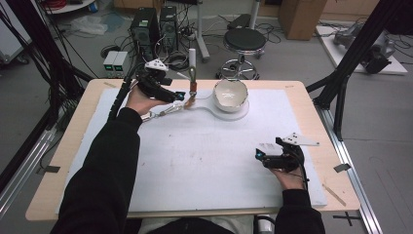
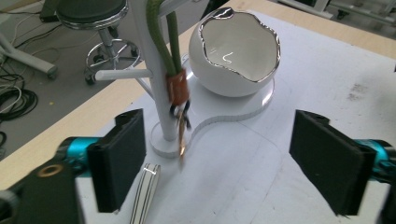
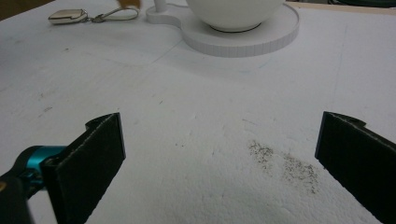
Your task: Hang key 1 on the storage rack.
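The person's sleeves (image 1: 97, 170) are coming in at 6 o'clock in the high view; the right gripper (image 1: 265, 157) is hovering over the white mat (image 1: 204, 161) at 4 o'clock, its jaws standing wide apart and holding nothing; the left gripper (image 1: 178, 96) is reaching toward 11 o'clock, its jaws also spread wide and empty, aiming at the stand (image 2: 156, 102); a green strap (image 2: 163, 42) with an orange band (image 2: 178, 88) is hanging on the stand; a key fob (image 3: 67, 16) is lying on the mat just beside the stand's base; the bowl (image 2: 236, 51) is sitting on the round base at 12 o'clock; beyond the table a stool (image 1: 244, 41) is standing.
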The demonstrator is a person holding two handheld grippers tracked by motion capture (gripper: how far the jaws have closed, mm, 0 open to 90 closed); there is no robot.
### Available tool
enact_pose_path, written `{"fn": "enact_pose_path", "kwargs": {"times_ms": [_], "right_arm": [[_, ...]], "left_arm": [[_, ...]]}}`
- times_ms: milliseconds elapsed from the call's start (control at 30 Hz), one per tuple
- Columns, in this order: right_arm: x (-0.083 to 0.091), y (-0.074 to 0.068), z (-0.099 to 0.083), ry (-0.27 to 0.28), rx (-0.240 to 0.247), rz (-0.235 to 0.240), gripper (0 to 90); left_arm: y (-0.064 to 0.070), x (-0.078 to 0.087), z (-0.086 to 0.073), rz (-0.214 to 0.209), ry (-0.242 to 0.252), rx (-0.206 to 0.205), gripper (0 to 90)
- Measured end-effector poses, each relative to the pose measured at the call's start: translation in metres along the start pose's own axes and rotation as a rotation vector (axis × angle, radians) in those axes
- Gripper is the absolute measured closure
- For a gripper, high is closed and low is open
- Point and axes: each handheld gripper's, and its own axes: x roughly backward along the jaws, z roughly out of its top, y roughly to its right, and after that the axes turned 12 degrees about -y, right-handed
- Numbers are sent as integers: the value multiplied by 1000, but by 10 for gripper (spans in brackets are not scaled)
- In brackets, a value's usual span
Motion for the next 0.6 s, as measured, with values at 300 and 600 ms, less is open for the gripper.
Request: {"fn": "enact_pose_path", "kwargs": {"times_ms": [300, 600], "right_arm": [[0, 0, 0, -3, 9, -5, 7], [0, 1, -1, -3, 5, -8, 7]], "left_arm": [[-5, 5, -10, -22, -11, 19, 96], [-11, 12, -23, -34, 11, 57, 54]]}}
